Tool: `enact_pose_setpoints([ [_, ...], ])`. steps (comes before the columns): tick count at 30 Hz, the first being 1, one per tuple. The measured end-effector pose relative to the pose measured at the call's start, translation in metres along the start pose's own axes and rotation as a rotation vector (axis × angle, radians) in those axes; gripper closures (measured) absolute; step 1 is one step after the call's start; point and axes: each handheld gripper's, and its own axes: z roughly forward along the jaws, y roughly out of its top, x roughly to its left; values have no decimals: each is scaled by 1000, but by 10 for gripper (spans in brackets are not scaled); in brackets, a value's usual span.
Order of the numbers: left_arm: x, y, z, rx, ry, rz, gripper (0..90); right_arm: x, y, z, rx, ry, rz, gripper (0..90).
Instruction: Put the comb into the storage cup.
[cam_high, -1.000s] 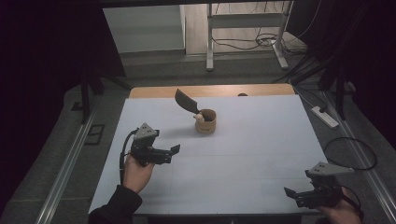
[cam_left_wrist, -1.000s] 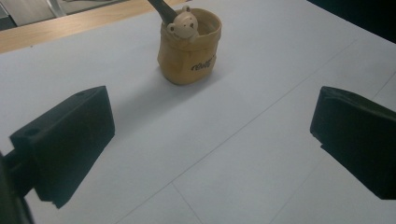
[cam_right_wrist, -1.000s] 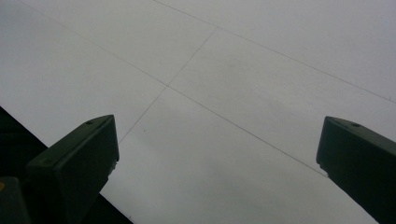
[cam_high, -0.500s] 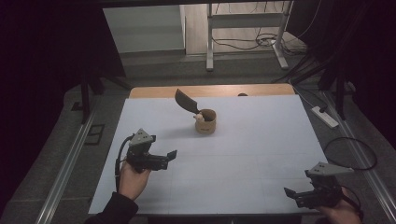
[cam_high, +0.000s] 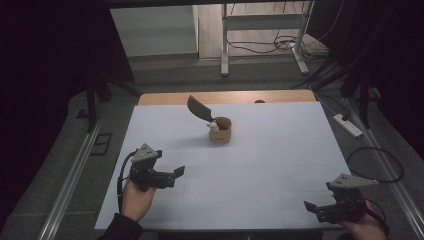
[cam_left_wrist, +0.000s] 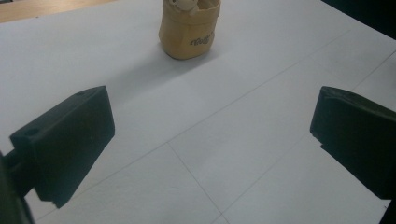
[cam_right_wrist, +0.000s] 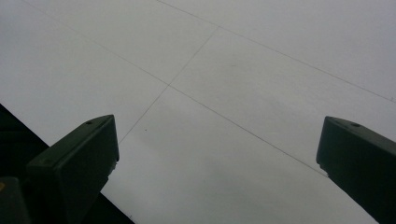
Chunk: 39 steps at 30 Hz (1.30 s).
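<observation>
You're at the approach step: your left hand-held gripper (cam_high: 176, 172), jaws apart and empty near the surface's (cam_high: 280, 150) left edge, faces the cup (cam_high: 220, 130) toward the far edge, so move forward to it while the right hand-held gripper (cam_high: 311, 207) waits, jaws apart.

The table (cam_high: 280, 165) fills the middle and lower part of the high view. A white sheet marked with thin grid lines covers nearly all of it; bare wood (cam_high: 230, 97) shows as a strip along its far edge, near the upper middle of the frame. A tan cup (cam_high: 220, 130) stands upright on the sheet, a little above centre. A dark, leaf-shaped piece (cam_high: 199, 107) rises tilted from the cup toward the upper left. A pale item in the cup is too small to identify.
</observation>
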Motion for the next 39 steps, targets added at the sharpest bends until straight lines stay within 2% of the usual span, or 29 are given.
enact_pose_setpoints([
  [39, -4, -40, -40, 15, 74, -35, 0, 1, 0, 0, 4, -10, -4, 0],
])
